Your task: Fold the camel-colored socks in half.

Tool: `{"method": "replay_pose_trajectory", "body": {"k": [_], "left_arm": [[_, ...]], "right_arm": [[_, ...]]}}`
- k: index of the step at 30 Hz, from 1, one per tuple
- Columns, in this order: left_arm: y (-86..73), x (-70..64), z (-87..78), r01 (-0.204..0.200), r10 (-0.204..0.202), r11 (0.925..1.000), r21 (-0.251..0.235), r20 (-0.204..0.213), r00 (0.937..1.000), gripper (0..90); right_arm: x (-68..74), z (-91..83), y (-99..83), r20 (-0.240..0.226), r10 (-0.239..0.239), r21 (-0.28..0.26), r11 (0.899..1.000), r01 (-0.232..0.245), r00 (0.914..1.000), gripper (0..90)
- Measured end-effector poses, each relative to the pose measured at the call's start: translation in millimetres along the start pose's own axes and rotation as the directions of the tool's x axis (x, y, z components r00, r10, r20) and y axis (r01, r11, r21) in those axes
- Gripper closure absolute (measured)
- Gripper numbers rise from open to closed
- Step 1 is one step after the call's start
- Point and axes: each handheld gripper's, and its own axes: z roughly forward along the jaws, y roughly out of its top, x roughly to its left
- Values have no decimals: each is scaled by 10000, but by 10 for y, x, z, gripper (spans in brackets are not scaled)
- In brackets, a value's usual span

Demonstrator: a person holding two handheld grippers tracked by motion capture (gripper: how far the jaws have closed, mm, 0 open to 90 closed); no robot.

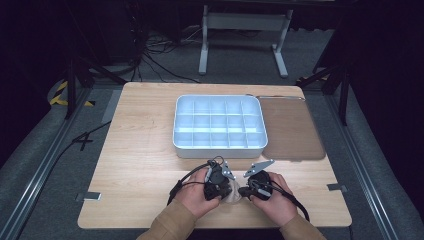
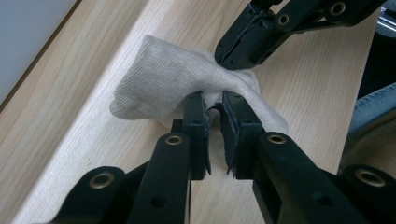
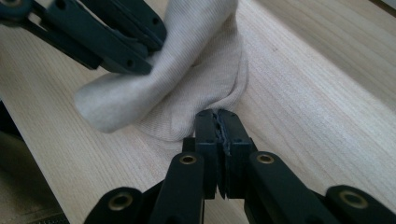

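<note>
Sock [image 1: 232, 194]: a beige, crumpled sock is seen on the table [image 1: 140, 165], near its front edge, well in front of the tray [image 1: 219, 146] — between the two grippers.
Left gripper [image 2: 213, 103]: its jaws are drawn narrow, with a fold of the sock pinched between the pads; the rest of the sock is spread ahead of the jaws.
Right gripper [image 3: 217, 120]: its jaws are pressed together on the sock's edge — the cloth is bunched just beyond the tips.
Mat [image 1: 292, 130]: a brown mat is laid just right of the tray.
</note>
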Motion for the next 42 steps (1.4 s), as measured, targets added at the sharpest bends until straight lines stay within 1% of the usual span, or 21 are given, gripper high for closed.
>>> {"method": "replay_pose_trajectory", "body": {"k": [1, 5, 7, 8, 11, 12, 14, 18, 19, 22, 23, 25, 28, 30, 31, 32, 33, 35, 38, 40, 42], "left_arm": [[4, -13, 25, -106, 106, 9999, -4, -4, 9999, 779], [7, -17, 64, -219, 219, 9998, -2, 38, 9998, 735], [-4, -3, 78, -209, 209, 9998, -32, 125, 9997, 733], [-10, -1, 83, -128, 129, 9999, -74, 148, 9998, 732], [-10, -10, 85, -122, 122, 9999, 41, 138, 9998, 725], [-9, -20, 85, -91, 91, 9999, 73, 84, 9999, 721], [-4, -20, 85, -202, 201, 9998, 91, 46, 9998, 713], [0, -28, 78, -266, 266, 9995, 178, -38, 9996, 696], [-2, -32, 82, -251, 251, 9996, 102, -47, 9997, 690], [3, -43, 80, -287, 287, 9995, 164, -8, 9996, 675], [3, -44, 80, -297, 297, 9994, 173, 2, 9996, 669], [5, -44, 74, -348, 348, 9991, 224, 13, 9994, 663], [-4, -57, 75, -289, 289, 9996, 67, -20, 9996, 631], [-2, -56, 60, -458, 458, 9990, 5, 45, 9989, 597], [-2, -56, 60, -458, 458, 9990, 5, 45, 9989, 565], [0, -53, 53, -553, 553, 9984, -61, 9, 9985, 565], [-1, -55, 48, -575, 574, 9982, -193, -21, 9983, 532], [-2, -48, 48, -682, 679, 9974, -253, -121, 9976, 463], [-9, -38, 68, -718, 714, 9973, -154, -230, 9972, 414], [-11, -24, 79, -678, 678, 9977, -23, -172, 9976, 392], [-14, -24, 98, -737, 740, 9972, 113, -224, 9970, 375]], "right_arm": [[2, 3, -1, 15, 56, -22, 10000, -56, 10000, 876], [1, 7, -4, 39, 71, -43, 10000, -71, 10000, 870], [-2, -1, -4, 24, 81, -35, 10000, -81, 10000, 863], [-8, -8, -4, -15, 76, -72, 9999, -76, 10000, 859], [-18, -40, -2, -35, 138, -156, 9998, -139, 9999, 858], [-20, -67, 5, -11, 146, -259, 9996, -146, 9999, 858], [-15, -121, 23, -10, 147, -478, 9987, -147, 9999, 861], [9, -200, 61, 25, 2, -984, 9952, 0, 10000, 877], [18, -212, 73, 7, -14, -1139, 9935, 15, 10000, 885], [56, -218, 107, -248, -64, -1538, 9881, 25, 9997, 892], [74, -198, 117, -292, -103, -1571, 9876, 56, 9995, 892], [91, -156, 129, -296, -197, -1519, 9883, 150, 9994, 891], [84, -83, 128, -275, -167, -1305, 9914, 130, 9995, 891], [64, -63, 116, -327, -41, -1165, 9932, 2, 9995, 890], [56, -60, 110, -338, 27, -1117, 9937, -65, 9994, 889], [56, -60, 110, -338, 27, -1117, 9937, -65, 9994, 889], [51, -58, 107, -329, 49, -1091, 9940, -84, 9994, 888], [46, -54, 102, -291, 51, -1052, 9944, -81, 9996, 886], [44, -51, 97, -327, 88, -1019, 9947, -121, 9994, 878], [40, -50, 91, -357, 85, -979, 9951, -119, 9993, 871], [39, -42, 86, -293, 94, -921, 9957, -120, 9995, 851]]}}
